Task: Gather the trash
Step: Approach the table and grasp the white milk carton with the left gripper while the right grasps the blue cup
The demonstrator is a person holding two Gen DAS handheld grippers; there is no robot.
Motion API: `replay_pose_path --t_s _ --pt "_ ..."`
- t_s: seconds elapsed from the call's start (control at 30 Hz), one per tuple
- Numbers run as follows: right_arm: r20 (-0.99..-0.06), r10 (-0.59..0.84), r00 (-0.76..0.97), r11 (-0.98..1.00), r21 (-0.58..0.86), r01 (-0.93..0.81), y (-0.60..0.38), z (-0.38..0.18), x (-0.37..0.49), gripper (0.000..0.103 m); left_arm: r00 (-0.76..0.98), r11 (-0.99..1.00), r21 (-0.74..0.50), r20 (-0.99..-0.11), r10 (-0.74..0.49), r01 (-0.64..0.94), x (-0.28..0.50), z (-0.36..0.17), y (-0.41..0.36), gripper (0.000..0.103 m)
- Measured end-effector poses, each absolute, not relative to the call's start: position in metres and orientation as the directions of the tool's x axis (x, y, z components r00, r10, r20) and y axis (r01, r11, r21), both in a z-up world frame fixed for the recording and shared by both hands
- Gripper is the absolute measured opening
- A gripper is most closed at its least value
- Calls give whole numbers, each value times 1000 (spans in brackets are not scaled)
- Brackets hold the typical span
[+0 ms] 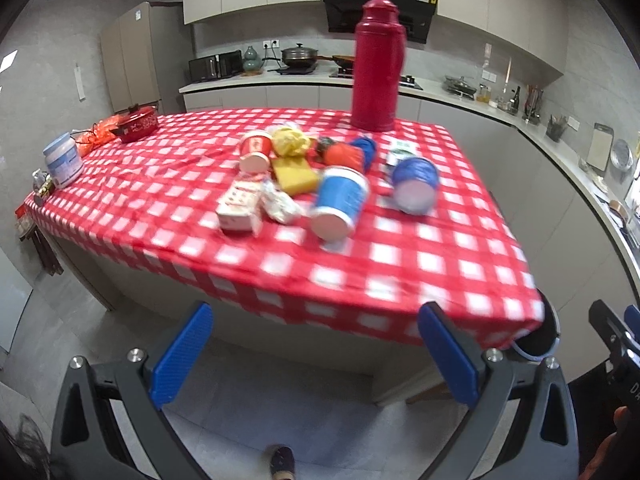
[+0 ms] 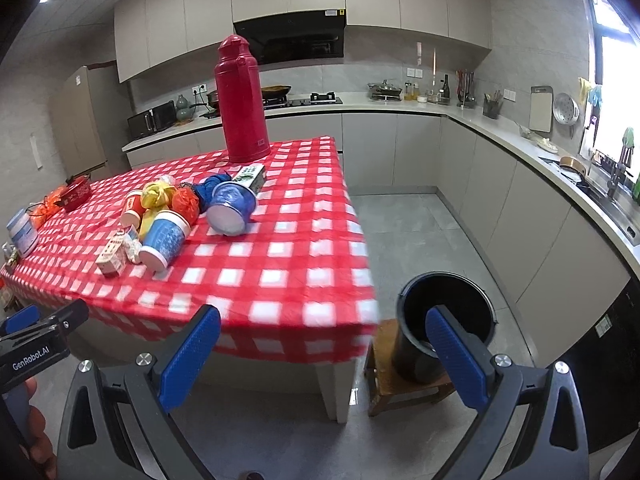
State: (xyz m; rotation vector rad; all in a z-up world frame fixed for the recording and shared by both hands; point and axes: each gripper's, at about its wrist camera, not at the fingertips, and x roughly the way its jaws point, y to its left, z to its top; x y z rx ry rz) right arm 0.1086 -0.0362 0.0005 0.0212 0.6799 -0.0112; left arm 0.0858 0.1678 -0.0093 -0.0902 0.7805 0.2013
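Observation:
A heap of trash lies on the red checked table [image 1: 400, 280] [image 2: 288, 280]: two tipped blue cups [image 1: 340, 204] [image 1: 414, 184] [image 2: 164, 238] [image 2: 232, 208], a red paper cup [image 1: 256, 150] [image 2: 132, 208], a yellow bag [image 1: 290, 140] [image 2: 156, 196], a yellow sponge [image 1: 296, 176], a small carton [image 1: 240, 206] [image 2: 112, 256], crumpled wrappers [image 1: 280, 202] and orange and blue bags [image 1: 344, 154] [image 2: 186, 204]. A black bin [image 2: 444, 320] [image 1: 536, 340] stands on a wooden stool at the table's right corner. My left gripper [image 1: 316, 356] and right gripper [image 2: 324, 360] are open, empty, short of the table's near edge.
A tall red thermos [image 1: 378, 64] [image 2: 240, 100] stands at the table's far side. A white jar [image 1: 62, 160] [image 2: 22, 232], a red pot [image 1: 136, 122] [image 2: 76, 194] and a green-white box [image 2: 252, 176] are also on it. Kitchen counters run behind and to the right. Grey floor lies below.

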Motion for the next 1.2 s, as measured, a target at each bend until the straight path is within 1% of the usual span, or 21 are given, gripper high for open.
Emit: replay_pose_path --t_s 0.17,0.4,0.57,0.73,0.83,1.2 --pt "-637 -4 771 999 35 33 15 -9 140 103 679 977 9 -718 154 -212 119 -18 215 103" --pt "-656 36 753 998 68 11 65 -20 177 103 656 977 40 -735 171 -210 157 -30 257 103" --pt "-660 89 746 996 77 -50 89 -32 207 103 645 968 52 -736 203 -246 178 -39 274 102" --pt "-662 116 741 993 80 -84 110 -40 226 103 649 970 64 -733 205 -234 196 -48 284 101" --pt "-674 113 730 994 83 -77 121 -48 237 103 643 977 48 -745 174 -209 209 -57 291 100" --pt "-684 74 726 995 98 -9 162 -68 271 103 615 995 14 -785 72 -99 253 -91 314 89"
